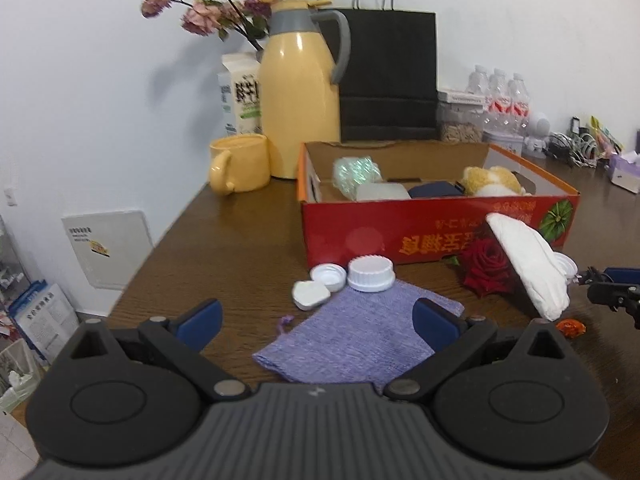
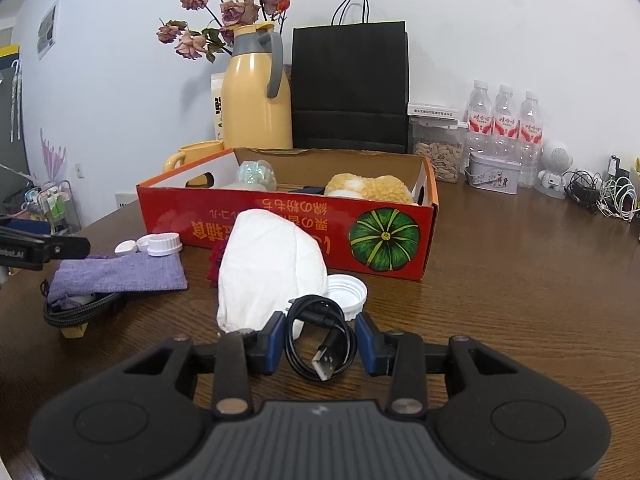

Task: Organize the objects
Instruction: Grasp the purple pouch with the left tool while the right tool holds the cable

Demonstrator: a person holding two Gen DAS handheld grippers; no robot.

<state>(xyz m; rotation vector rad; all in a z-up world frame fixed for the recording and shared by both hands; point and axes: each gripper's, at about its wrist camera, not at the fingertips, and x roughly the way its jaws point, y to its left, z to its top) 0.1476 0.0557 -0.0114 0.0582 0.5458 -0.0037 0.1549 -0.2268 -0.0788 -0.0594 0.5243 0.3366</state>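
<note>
Black cable, coiled, sits right between the right gripper jaws, its USB plug lying toward the camera; the blue pads stand close on either side of the coil, but whether they actually press it I cannot tell. Ahead of those jaws a white crumpled cloth blocks most of a red rose and part of a white lid. Beyond them stands the red cardboard box, its front wall hiding the lower half of a plush toy and a pale green bundle inside. Over to the left gripper: jaws wide apart, nothing between the pads, hovering over a purple knitted pouch whose near end is cut off by the gripper body. Just past the pouch, ahead of the jaws, three white caps cluster together. Behind the box, a yellow thermos, a yellow mug and a black paper bag line the wall. Far right of the left jaws, an orange wrapped sweet, blurred.
</note>
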